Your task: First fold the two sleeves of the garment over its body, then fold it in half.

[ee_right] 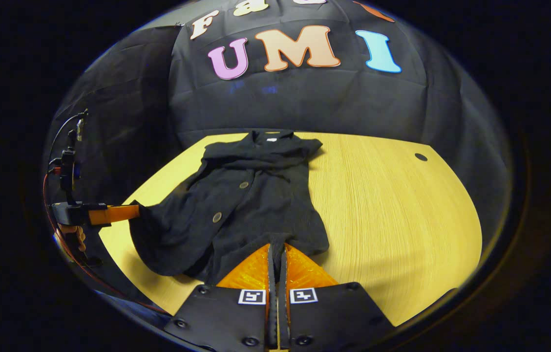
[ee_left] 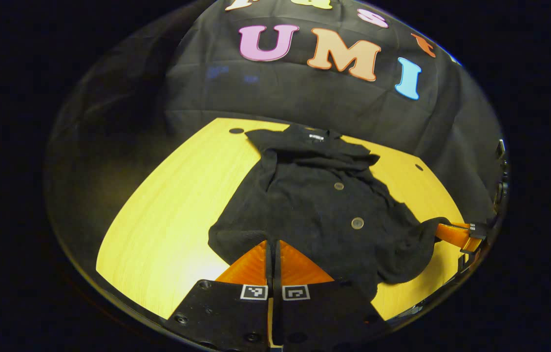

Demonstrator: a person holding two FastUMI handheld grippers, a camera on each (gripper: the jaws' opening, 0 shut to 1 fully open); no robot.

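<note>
Both claws, left (ee_left: pixel 273 244) and right (ee_right: pixel 277 248), closed, apparently pinching the black garment's (ee_left: pixel 324 205) hem.

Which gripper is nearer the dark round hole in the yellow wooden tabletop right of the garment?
Right. The right gripper pinches the black garment's hem on the hole's side; the left gripper holds the hem's far corner, across the garment.

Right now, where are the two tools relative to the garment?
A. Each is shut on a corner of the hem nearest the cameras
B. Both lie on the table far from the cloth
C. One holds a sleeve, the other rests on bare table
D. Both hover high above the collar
A: the left tool and right tool each have closed fingers pinching the near hem of the garment, lying collar-away on the table.
</note>
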